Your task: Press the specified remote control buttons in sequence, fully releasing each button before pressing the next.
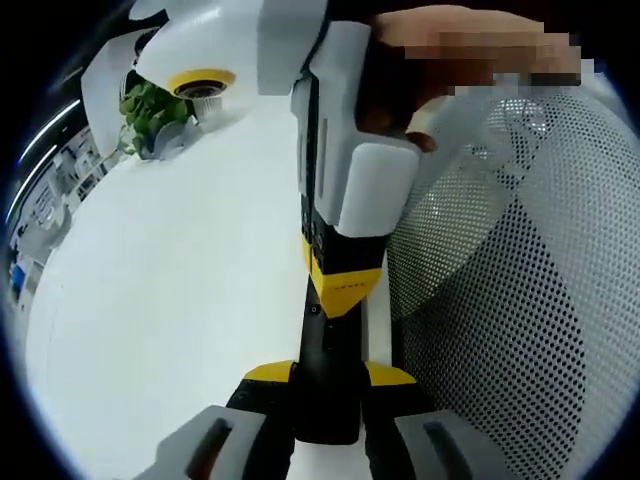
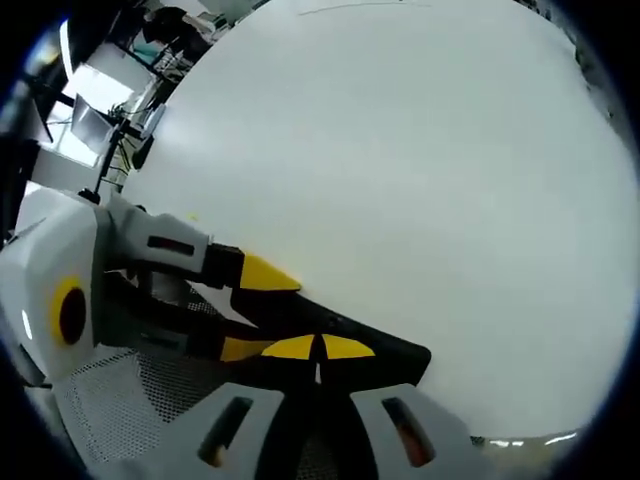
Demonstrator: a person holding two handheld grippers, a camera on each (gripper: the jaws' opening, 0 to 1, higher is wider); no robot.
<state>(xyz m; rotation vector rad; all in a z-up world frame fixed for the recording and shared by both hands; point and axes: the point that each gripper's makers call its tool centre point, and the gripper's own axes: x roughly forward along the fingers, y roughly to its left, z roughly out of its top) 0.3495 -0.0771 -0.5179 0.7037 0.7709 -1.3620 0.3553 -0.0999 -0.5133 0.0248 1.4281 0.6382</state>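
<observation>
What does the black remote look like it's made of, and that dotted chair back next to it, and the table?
Remote: likely matte black plastic, dull with little shine. Chair back: looks like white mesh or perforated sheet, with regular rows of small holes; fabric or plastic, hard to tell. Table: smooth white surface, probably laminate, showing soft glare.

A white table (image 1: 180, 290) carries a green potted plant (image 1: 150, 115), with a perforated mesh chair (image 1: 520, 260) beside it.
</observation>
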